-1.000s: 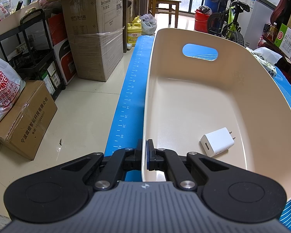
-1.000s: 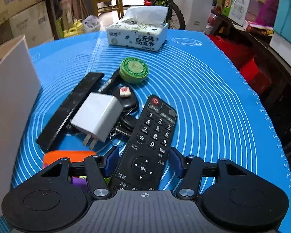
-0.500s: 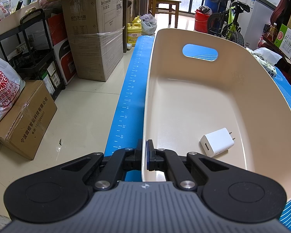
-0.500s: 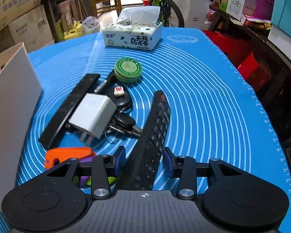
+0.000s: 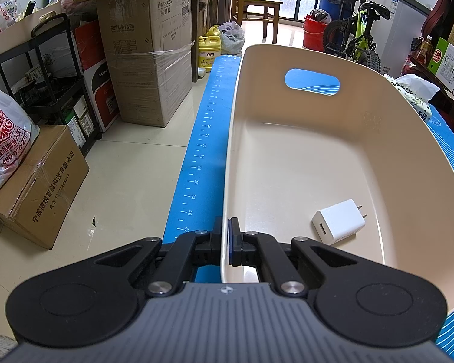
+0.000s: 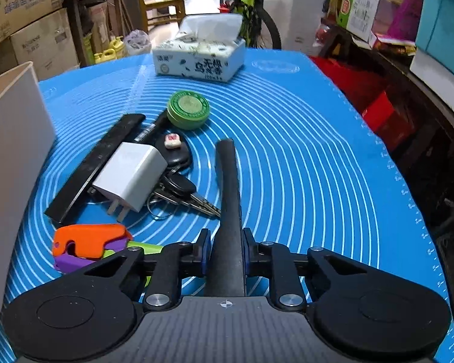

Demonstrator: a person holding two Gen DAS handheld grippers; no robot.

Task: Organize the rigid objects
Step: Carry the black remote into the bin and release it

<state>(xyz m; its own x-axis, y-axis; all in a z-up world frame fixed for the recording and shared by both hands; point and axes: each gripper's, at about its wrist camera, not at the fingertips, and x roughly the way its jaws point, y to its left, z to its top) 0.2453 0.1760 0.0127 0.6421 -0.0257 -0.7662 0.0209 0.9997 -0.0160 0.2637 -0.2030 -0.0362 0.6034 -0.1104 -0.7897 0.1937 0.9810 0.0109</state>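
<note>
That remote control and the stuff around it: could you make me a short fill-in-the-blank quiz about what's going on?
1. The right gripper is shut on the black ____, turned on its edge.
2. The left gripper pinches the rim of the beige ____.
3. Inside the bin lies one white ____.
4. The round tin on the blue mat has a ____ lid.

Missing words: remote control; bin; charger; green
</note>
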